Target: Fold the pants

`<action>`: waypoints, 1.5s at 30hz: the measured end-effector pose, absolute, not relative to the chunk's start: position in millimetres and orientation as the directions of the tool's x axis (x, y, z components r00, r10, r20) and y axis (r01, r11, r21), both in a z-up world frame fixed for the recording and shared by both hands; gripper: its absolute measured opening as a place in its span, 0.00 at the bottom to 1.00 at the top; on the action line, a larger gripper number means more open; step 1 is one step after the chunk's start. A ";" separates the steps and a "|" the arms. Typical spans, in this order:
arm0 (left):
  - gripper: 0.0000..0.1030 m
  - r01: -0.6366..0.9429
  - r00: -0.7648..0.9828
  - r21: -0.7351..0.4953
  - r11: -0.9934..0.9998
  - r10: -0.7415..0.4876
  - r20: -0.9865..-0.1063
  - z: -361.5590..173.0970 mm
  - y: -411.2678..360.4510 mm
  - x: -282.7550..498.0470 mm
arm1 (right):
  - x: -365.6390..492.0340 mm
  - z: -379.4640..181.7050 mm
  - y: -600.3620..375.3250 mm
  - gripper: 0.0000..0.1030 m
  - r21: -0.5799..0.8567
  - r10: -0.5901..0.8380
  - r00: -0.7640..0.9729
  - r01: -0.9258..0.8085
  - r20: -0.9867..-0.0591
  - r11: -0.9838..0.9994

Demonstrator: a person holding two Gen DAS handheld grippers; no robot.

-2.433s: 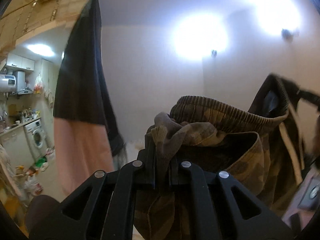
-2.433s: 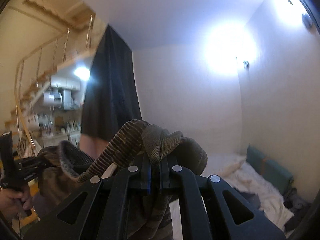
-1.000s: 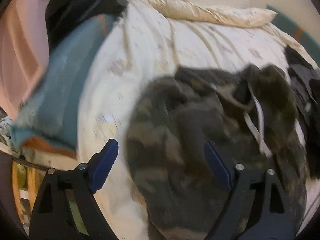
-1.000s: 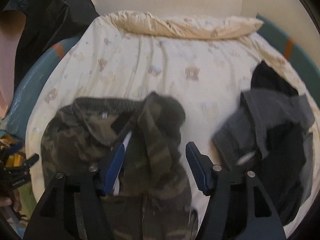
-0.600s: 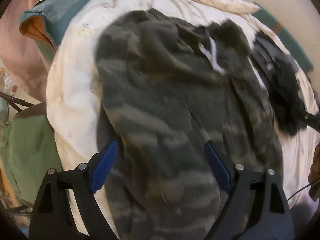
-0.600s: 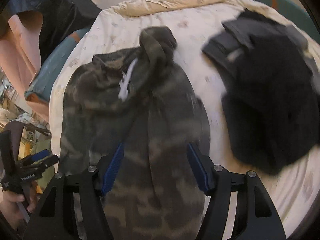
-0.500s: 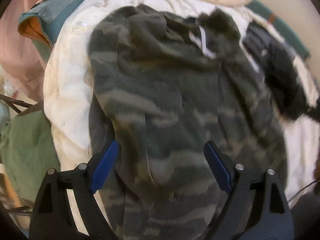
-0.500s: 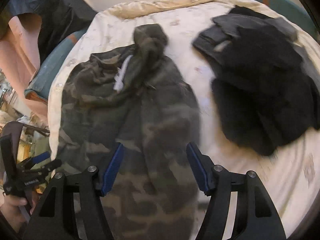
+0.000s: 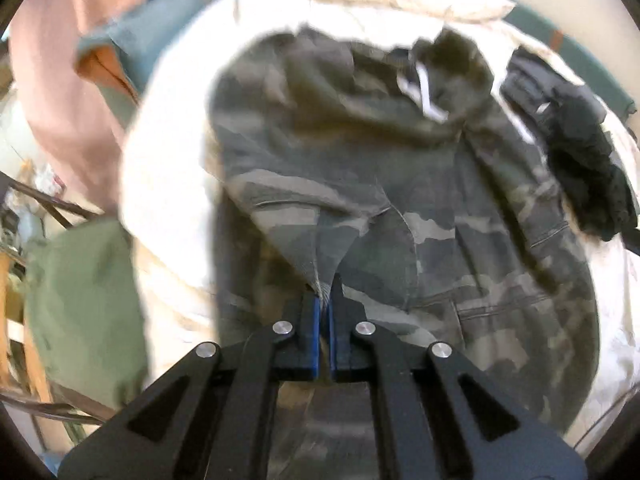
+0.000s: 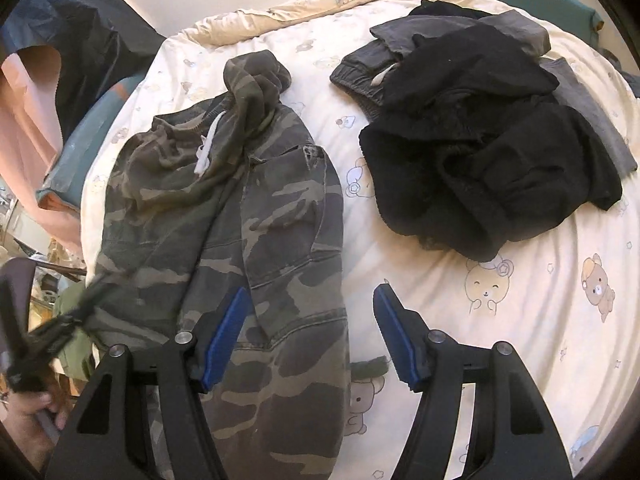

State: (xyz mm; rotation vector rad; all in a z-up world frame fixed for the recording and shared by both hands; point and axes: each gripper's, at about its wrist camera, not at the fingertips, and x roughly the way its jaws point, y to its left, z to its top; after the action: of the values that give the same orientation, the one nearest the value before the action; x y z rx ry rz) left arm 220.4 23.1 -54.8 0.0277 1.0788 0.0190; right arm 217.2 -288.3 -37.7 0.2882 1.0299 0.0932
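Cream bear-print bedsheet [image 10: 500,300] across bed. Camouflage pants [image 10: 248,208] spread flat on left half, waistband far, white drawstring [image 10: 206,152] showing. Black clothes pile [image 10: 480,152] far right. Left gripper [image 9: 325,300] pinched on pants fabric fold. Right gripper [image 10: 310,320] wide, hovering over pants' right edge, nothing held.

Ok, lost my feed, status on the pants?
Left gripper shut on camouflage cotton pants. Right gripper open above them. Pants flat on cream bedsheet; black clothes pile beside, clear.

Dark clothes pile [image 10: 480,132] lies on the bear-print bedsheet [image 10: 520,300].
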 end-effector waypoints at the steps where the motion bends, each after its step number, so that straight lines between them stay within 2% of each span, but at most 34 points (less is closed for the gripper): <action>1: 0.01 -0.025 0.489 0.034 0.999 0.042 -0.871 -42.0 35.0 215.3 | 216.6 -36.5 -288.8 0.66 0.278 0.211 0.516 0.055 -0.830 0.959; 5: 0.01 -0.165 0.501 0.127 0.978 0.194 -0.844 -21.5 94.7 203.9 | 216.1 -35.7 -290.1 0.66 0.293 0.220 0.513 0.065 -0.830 0.954; 7: 0.01 -0.203 0.462 0.222 0.954 0.293 -0.837 -33.1 114.7 201.4 | 216.7 -36.3 -289.0 0.66 0.314 0.236 0.512 0.069 -0.826 0.947; 9: 0.02 -0.209 0.416 0.258 0.943 0.324 -0.850 -49.7 126.9 199.3 | 219.9 -37.8 -288.2 0.66 0.318 0.241 0.506 0.070 -0.828 0.945; 12: 0.05 -0.243 0.353 0.225 0.943 0.302 -0.886 -73.5 135.4 196.0 | 225.6 -48.3 -291.6 0.66 0.326 0.244 0.479 0.094 -0.843 0.941; 15: 0.06 -0.232 0.390 0.091 0.969 0.178 -0.904 -72.7 129.8 192.1 | 230.2 -71.4 -299.2 0.70 0.304 0.219 0.408 0.156 -0.887 0.940; 16: 0.15 -0.205 0.402 0.070 0.976 0.149 -0.903 -67.2 123.8 191.1 | 231.5 -82.2 -303.6 0.70 0.297 0.212 0.371 0.190 -0.904 0.936; 17: 0.34 -0.176 0.417 0.067 0.982 0.136 -0.899 -60.3 116.2 189.1 | 232.0 -91.5 -306.6 0.70 0.305 0.224 0.335 0.213 -0.915 0.928; 18: 0.46 -0.148 0.443 0.058 0.987 0.118 -0.889 -50.8 108.2 184.5 | 231.3 -98.5 -307.8 0.70 0.321 0.247 0.303 0.226 -0.920 0.920; 19: 0.68 -0.138 0.469 0.043 0.990 0.103 -0.877 -42.1 101.2 179.4 | 229.3 -106.1 -308.5 0.70 0.349 0.285 0.264 0.239 -0.921 0.906; 20: 0.77 -0.137 0.510 0.024 0.990 0.091 -0.856 -30.4 95.5 169.8 | 226.2 -111.3 -307.9 0.70 0.379 0.324 0.235 0.247 -0.916 0.892; 26: 0.78 -0.085 0.579 -0.015 0.996 0.037 -0.815 -0.3 64.6 129.7 | 199.5 -109.4 -286.9 0.70 0.387 0.356 0.184 0.178 -0.916 0.905; 31: 0.78 -0.113 0.562 -0.091 0.989 -0.012 -0.827 -15.8 63.4 104.1 | 167.6 -103.4 -262.4 0.70 0.342 0.312 0.203 0.136 -0.928 0.930; 33: 0.78 -0.117 0.540 -0.082 0.990 -0.006 -0.842 -26.2 60.9 102.5 | 160.3 -107.1 -254.5 0.70 0.314 0.290 0.187 0.114 -0.939 0.943; 35: 0.78 -0.112 0.533 -0.076 0.991 -0.005 -0.846 -30.6 59.0 102.3 | 155.7 -112.9 -249.0 0.54 0.291 0.273 0.165 0.100 -0.948 0.951; 36: 0.78 -0.108 0.534 -0.075 0.991 -0.006 -0.846 -30.2 58.1 101.9 | 153.1 -112.1 -247.1 0.34 0.300 0.282 0.169 0.091 -0.944 0.950; 38: 0.78 -0.106 0.543 -0.072 0.992 -0.003 -0.840 -27.4 57.6 100.6 | 151.3 -100.6 -241.5 0.22 0.294 0.278 0.205 0.054 -0.938 0.954; 39: 0.78 -0.107 0.545 -0.076 0.991 -0.005 -0.838 -26.4 58.3 100.0 | 152.5 -90.6 -236.7 0.10 0.294 0.280 0.243 0.023 -0.929 0.955; 45: 0.78 -0.128 0.555 -0.139 0.982 -0.045 -0.831 -16.4 62.8 101.3 | 181.1 -21.1 -183.6 0.07 0.337 0.384 0.374 -0.187 -0.844 0.923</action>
State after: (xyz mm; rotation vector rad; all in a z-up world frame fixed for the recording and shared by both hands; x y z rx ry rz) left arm 101.3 62.8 -16.4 -0.1918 0.9832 0.0495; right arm 181.1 -183.6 -21.1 0.1969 1.1312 0.3686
